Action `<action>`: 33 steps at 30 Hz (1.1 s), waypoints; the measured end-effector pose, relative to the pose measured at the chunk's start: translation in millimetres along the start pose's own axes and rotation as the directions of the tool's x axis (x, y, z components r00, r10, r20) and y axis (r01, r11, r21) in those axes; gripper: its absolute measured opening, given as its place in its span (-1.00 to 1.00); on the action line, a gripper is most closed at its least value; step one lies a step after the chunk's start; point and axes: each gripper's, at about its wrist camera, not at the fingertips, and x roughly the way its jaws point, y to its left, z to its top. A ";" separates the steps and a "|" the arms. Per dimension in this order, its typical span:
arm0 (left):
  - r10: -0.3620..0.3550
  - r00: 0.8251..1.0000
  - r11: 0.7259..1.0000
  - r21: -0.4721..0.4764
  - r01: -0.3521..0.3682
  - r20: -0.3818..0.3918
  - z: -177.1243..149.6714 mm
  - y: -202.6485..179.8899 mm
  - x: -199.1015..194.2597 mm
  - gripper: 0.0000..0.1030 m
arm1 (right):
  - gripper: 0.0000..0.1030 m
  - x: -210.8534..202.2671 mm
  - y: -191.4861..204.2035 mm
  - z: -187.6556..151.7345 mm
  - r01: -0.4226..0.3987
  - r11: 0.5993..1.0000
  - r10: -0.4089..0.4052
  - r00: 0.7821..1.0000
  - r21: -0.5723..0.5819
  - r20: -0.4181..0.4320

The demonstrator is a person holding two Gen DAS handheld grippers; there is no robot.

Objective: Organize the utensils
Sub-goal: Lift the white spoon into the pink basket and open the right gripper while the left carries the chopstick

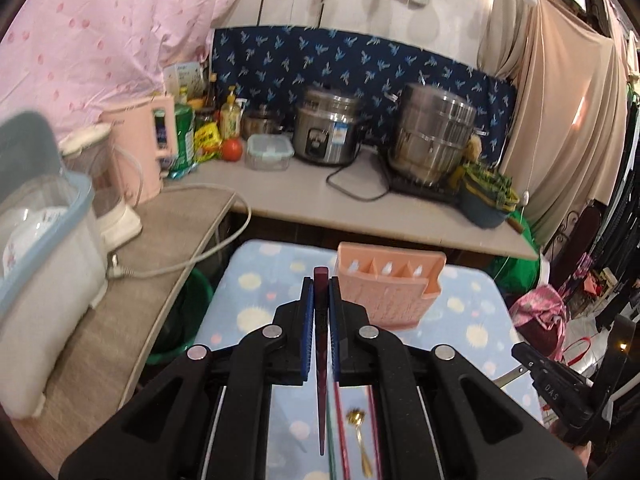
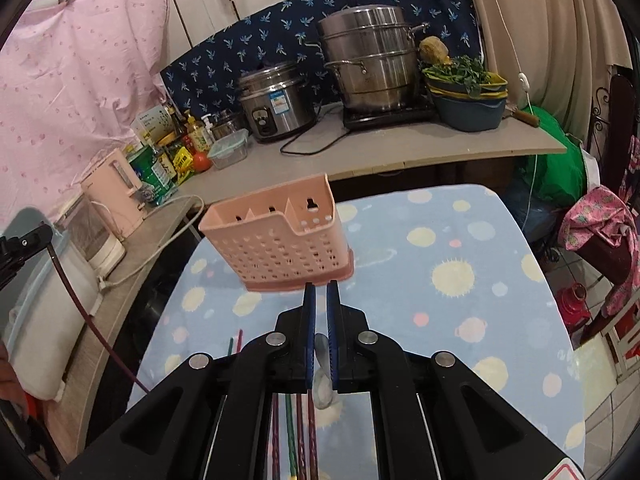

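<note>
Utensils lie on a small table (image 2: 460, 240) covered in a pale blue cloth with yellow and pink dots. At its far end stands a pink caddy (image 2: 276, 236), a perforated plastic holder with several upright compartments, all of them looking empty. The left gripper (image 1: 320, 284) pinches a dark red chopstick (image 1: 320, 360) between its blue pads; the stick runs lengthwise through the jaws, its blunt end poking out ahead and its thin tip trailing back over the table. Seen from the right side, that chopstick hangs slanted in the air near the table's left edge. Below the left gripper, on the cloth, lie a small gold spoon (image 1: 358, 436) and more chopsticks (image 1: 340, 440), green and red, side by side. The right gripper (image 2: 320, 292) is closed on a silver spoon (image 2: 322, 380), whose bowl shows behind the pads, above the near part of the table, just short of the caddy. Beyond the table, a counter (image 2: 400, 152) holds a rice cooker (image 2: 276, 104), a tall steamer (image 2: 368, 64), a basin of greens (image 2: 468, 96) and bottles.
</note>
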 end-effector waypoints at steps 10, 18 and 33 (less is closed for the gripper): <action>-0.043 0.989 0.999 0.025 0.040 0.143 100.5 -35.2 29.4 -0.87 | -0.98 43.6 17.2 103.3 -0.013 1.000 0.013 0.994 0.000 0.106; -0.016 0.993 1.000 0.025 0.013 0.119 103.2 -29.8 56.5 -0.87 | -0.76 63.4 -20.2 70.6 -0.001 0.998 0.000 1.000 0.058 0.026; -0.003 0.995 0.998 0.069 -0.004 0.102 51.1 1.7 15.8 -0.85 | -0.15 183.2 -121.8 -16.6 0.088 0.975 -0.041 0.974 0.203 -0.223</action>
